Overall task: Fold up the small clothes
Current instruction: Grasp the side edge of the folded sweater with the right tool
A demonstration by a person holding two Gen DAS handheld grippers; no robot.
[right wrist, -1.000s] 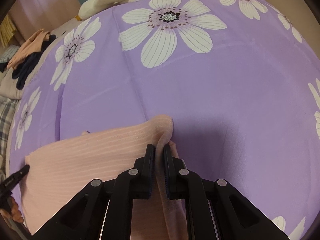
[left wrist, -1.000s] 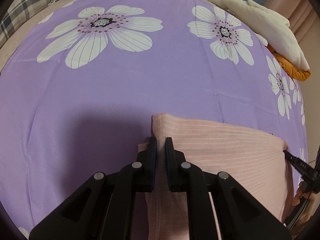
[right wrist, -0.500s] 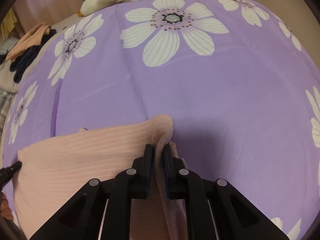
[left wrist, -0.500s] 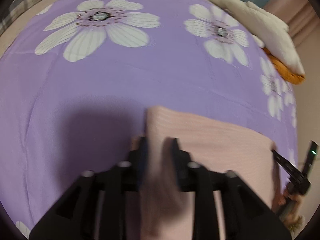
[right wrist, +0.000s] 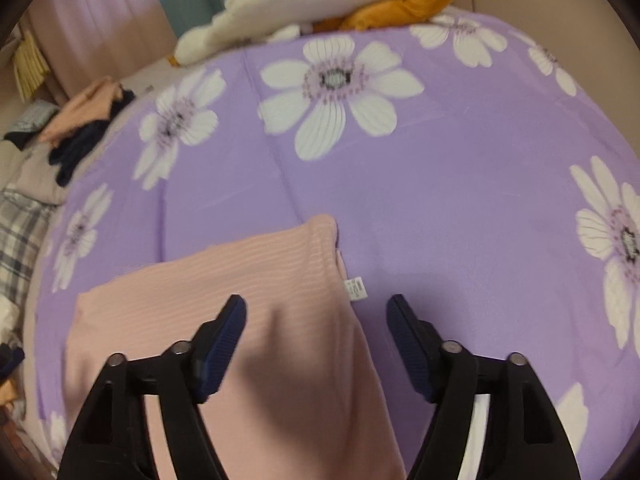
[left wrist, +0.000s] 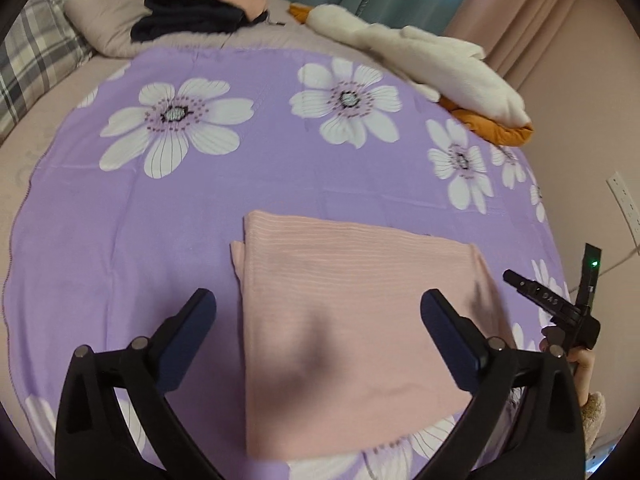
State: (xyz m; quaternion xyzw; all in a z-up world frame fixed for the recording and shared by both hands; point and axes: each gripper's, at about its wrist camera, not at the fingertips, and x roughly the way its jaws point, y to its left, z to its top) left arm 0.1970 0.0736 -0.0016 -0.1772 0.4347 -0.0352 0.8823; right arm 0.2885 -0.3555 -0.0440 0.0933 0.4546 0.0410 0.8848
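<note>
pink garment (left wrist: 352, 300) folded, jaws apart

A bed (left wrist: 48, 148) carries a purple floral sheet (left wrist: 280, 184) and pillow (left wrist: 104, 20).

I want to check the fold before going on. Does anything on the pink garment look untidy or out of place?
Mostly neat. The pink garment lies flat on the purple sheet, but a white tag sticks out from its right edge, and a lower layer peeks out at the far left corner. Both grippers are open above it.
</note>
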